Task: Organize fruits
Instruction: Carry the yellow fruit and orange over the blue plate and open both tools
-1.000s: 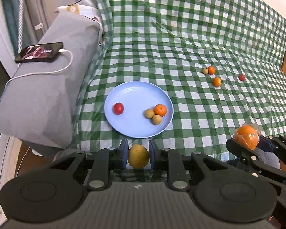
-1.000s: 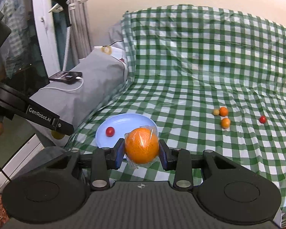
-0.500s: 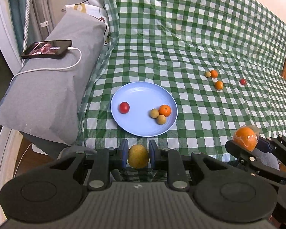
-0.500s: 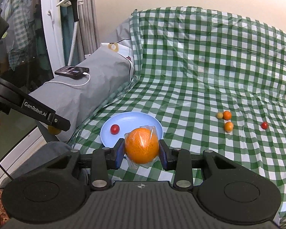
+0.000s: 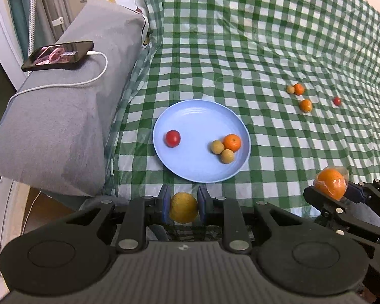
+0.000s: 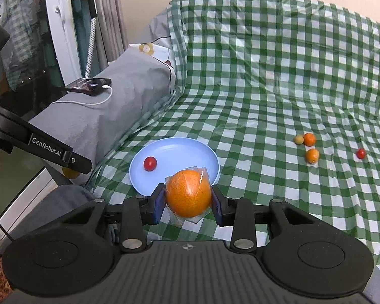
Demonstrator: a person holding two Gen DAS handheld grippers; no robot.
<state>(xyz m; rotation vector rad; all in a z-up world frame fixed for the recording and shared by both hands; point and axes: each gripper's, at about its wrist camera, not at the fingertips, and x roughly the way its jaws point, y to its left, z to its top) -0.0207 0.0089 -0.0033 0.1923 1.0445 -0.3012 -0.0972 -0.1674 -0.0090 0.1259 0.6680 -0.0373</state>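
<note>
My left gripper (image 5: 183, 206) is shut on a yellow-green round fruit (image 5: 183, 207), just in front of the near rim of a light blue plate (image 5: 190, 116). The plate holds a red tomato (image 5: 172, 138), a small orange (image 5: 232, 142) and two tan fruits (image 5: 217, 147). My right gripper (image 6: 187, 200) is shut on a large orange in clear plastic wrap (image 6: 188, 196), near the plate's (image 6: 174, 149) near right rim; it also shows in the left wrist view (image 5: 329, 183). Several small fruits (image 5: 299, 89) lie loose on the checked cloth to the right.
A green-and-white checked cloth (image 5: 266, 50) covers the bed. A grey pillow (image 5: 63, 101) lies at the left with a phone (image 5: 58, 55) on a white charging cable. The bed's near edge drops off just below the plate. A window and curtain (image 6: 63, 25) stand at the left.
Both grippers, still holding their fruits, have shifted so the plate and cloth sit further right and lower in view. The fruits on the plate and cloth have not moved.
</note>
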